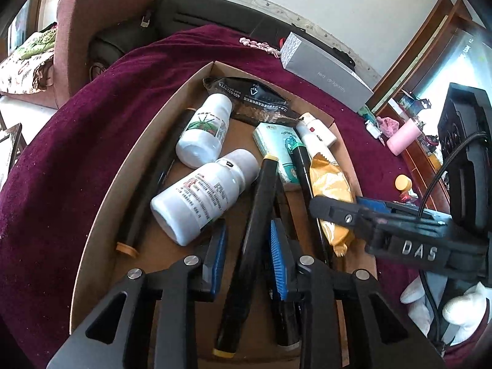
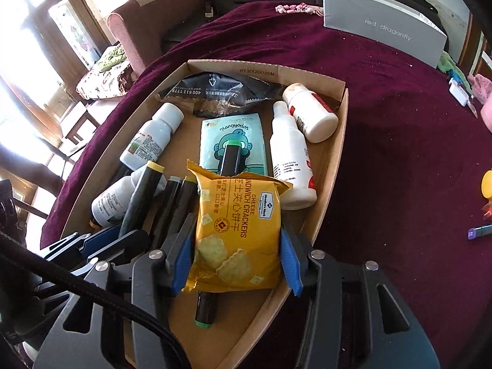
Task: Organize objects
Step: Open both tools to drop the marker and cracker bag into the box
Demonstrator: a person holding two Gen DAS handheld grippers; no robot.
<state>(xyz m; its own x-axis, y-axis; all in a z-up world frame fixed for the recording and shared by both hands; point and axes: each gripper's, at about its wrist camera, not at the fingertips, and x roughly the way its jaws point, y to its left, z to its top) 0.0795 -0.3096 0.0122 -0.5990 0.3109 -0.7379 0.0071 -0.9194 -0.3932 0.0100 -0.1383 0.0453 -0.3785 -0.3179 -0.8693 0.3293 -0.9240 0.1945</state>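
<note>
Inside the box: I work over a cardboard box [image 2: 338, 113] at centre frame, where bottles, pouches and markers are gathered.
Left gripper [image 1: 246, 246]: fingers slightly parted around a black marker [image 1: 246, 246], pads seemingly off it; I judge it just set down.
Right gripper [image 2: 236, 261]: fingers half open, flanking a yellow cracker packet [image 2: 236, 215]; whether they grip it I cannot tell.
Surface: maroon cloth [image 2: 399, 153] on the table; grey carton [image 2: 378, 24] upper right.

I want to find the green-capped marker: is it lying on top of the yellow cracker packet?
No, the green-capped marker runs underneath the yellow cracker packet, showing only above and below it.
</note>
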